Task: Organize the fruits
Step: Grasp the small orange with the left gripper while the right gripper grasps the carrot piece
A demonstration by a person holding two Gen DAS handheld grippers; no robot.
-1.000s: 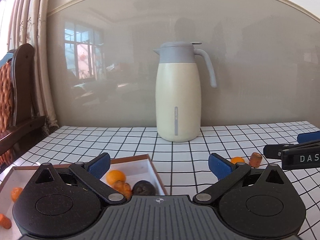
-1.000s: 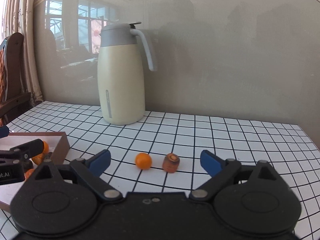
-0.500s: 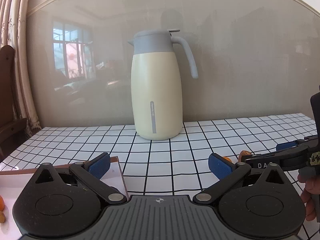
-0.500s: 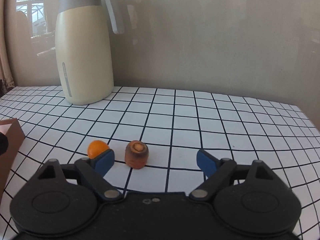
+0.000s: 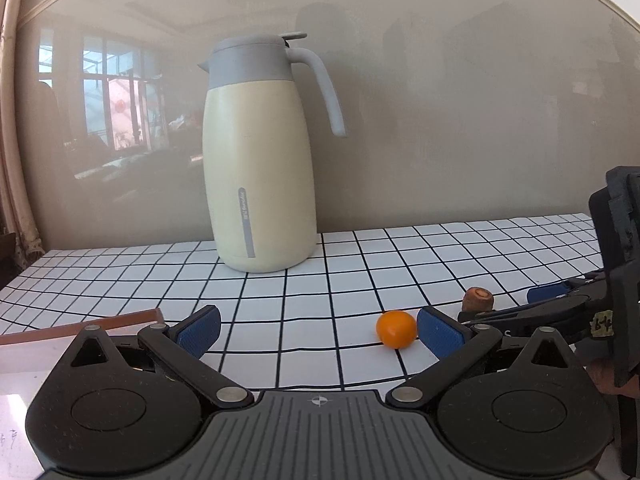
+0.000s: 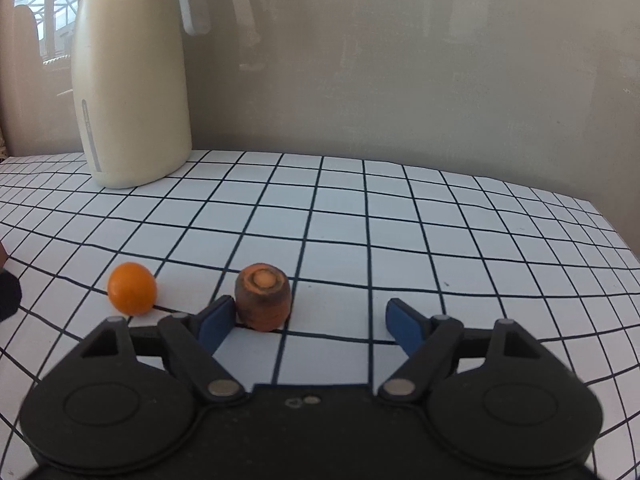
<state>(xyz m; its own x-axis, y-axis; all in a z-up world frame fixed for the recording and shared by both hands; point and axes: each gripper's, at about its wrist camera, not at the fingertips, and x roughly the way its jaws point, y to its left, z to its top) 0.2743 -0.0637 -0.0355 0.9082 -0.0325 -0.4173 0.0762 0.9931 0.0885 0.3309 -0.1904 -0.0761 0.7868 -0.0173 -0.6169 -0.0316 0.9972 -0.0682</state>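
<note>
A small, smooth, round orange fruit [image 6: 131, 288] and a stubby, rough-skinned carrot stump [image 6: 263, 297], cut end up w/ a pale core, sit near each other on the bench [image 6: 400, 220], which is covered in a white cloth w/ a black grid. Behind them stands a tall cream thermal carafe [image 5: 260, 176] w/ matte grey lid and looped handle, against a glossy beige wall [image 5: 460, 100] that mirrors a window.

The right claw [image 6: 306, 320], black w/ blue pads, is spread wide and grips nothing; its left pad [image 6: 216, 318] is just beside the carrot stump, possibly touching, and the stump lies at the left of the gap, not centred.

The left claw [image 5: 318, 330] is likewise wide open and holds nothing. The orange fruit [image 5: 396, 329] lies just inside its right pad [image 5: 438, 332]; contact can't be told. The carrot stump [image 5: 478, 298] is farther off to the right, by the right claw [image 5: 560, 300]. A brown-rimmed tray edge [image 5: 100, 322] shows at lower left.
</note>
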